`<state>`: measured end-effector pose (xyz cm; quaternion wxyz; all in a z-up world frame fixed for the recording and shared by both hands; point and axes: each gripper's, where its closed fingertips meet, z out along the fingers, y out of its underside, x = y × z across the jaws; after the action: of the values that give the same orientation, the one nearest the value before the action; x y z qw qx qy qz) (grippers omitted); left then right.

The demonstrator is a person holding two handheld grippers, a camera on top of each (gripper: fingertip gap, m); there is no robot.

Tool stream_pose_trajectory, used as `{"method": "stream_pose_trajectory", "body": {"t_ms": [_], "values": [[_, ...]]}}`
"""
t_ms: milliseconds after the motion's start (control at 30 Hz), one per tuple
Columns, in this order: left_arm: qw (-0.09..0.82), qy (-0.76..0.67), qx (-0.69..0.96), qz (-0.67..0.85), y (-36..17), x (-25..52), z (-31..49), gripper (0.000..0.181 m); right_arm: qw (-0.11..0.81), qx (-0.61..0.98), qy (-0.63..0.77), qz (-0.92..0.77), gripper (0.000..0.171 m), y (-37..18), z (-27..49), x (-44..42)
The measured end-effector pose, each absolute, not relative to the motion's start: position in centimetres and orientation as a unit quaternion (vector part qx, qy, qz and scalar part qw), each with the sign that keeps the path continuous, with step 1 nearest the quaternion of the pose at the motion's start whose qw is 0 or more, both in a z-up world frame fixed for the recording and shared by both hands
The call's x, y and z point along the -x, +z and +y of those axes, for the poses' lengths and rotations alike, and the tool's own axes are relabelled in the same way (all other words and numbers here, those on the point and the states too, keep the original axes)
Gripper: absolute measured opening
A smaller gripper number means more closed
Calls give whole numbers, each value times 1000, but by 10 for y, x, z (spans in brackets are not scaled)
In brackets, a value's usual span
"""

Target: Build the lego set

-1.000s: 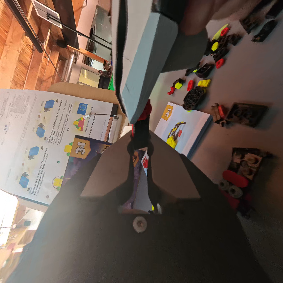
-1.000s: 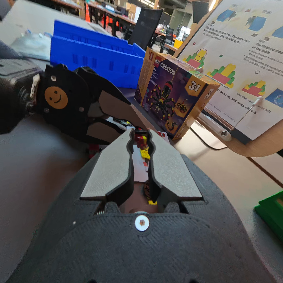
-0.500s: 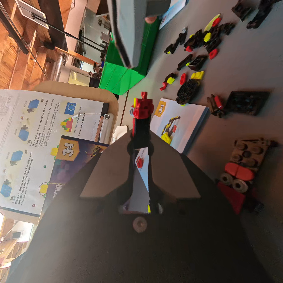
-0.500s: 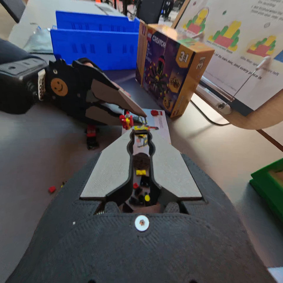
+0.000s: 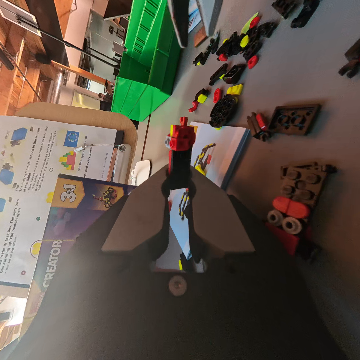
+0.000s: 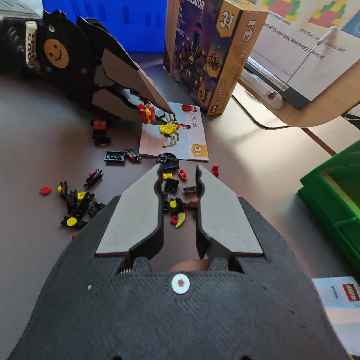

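Observation:
My left gripper (image 5: 178, 183) is shut on a small Lego assembly (image 5: 181, 140) with a black body and a red and yellow top, held above the booklet (image 5: 218, 148). In the right wrist view the left gripper (image 6: 161, 116) holds that assembly (image 6: 146, 114) just above the table. My right gripper (image 6: 178, 168) is open and empty, low over loose black, red and yellow pieces (image 6: 78, 202). Its fingers (image 5: 180, 25) show at the top of the left wrist view. A partial build with red parts and white round pieces (image 5: 288, 214) lies on the table (image 6: 39, 136).
The set's box (image 6: 210, 58) stands behind the booklet (image 6: 175, 140). A green bin (image 6: 335, 194) is at the right, a blue bin (image 6: 120, 23) at the back. An instruction board (image 6: 311, 48) stands at the back right. A black plate (image 6: 114, 155) lies near the booklet. Between my right fingertips and the black plate (image 6: 114, 155) there is roughly 8 cm. Look for it in the left wrist view (image 5: 292, 119) too.
My right gripper has pulled back from the left gripper's assembly toward the loose pieces, and its jaws have opened. My left gripper still holds the assembly, a little lower.

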<state>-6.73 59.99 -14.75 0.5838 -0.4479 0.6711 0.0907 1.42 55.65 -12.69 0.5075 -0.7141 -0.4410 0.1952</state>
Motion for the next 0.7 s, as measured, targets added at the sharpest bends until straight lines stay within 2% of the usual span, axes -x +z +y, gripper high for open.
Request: {"method": "stream_pose_trajectory", "body": {"t_ms": [67,133,200,300,367,433,467,533,567,600,633,667,700], "values": [[584,84,450,670,-147,67,599,11,507,713,153,-460,13,-133,552,-18],[583,86,452,670,-148,68,599,11,480,724,124,-480,13,-145,545,-17],[585,87,452,667,-147,68,600,11,431,750,146,-480,25,-158,536,-12],[583,75,464,662,-147,69,602,11,446,771,135,-434,42,-153,545,-15],[579,69,471,662,-149,70,603,11,417,787,138,-432,53,-158,541,-14],[577,68,472,663,-150,70,603,11,383,803,87,-448,62,-168,540,-23],[576,67,471,665,-150,70,602,11,379,805,75,-450,61,-169,540,-24],[575,70,465,669,-151,68,600,11,355,814,90,-452,43,-173,535,-20],[576,70,462,671,-151,67,599,11,338,821,89,-452,43,-173,533,-21],[576,70,459,673,-151,66,598,11,335,826,86,-446,56,-168,535,-23],[577,70,456,674,-151,66,597,11,347,823,109,-437,54,-160,535,-19],[577,69,453,676,-150,65,596,11,355,814,147,-436,30,-152,531,-11],[577,68,451,677,-151,65,595,11,349,812,155,-441,25,-152,530,-11]]}}
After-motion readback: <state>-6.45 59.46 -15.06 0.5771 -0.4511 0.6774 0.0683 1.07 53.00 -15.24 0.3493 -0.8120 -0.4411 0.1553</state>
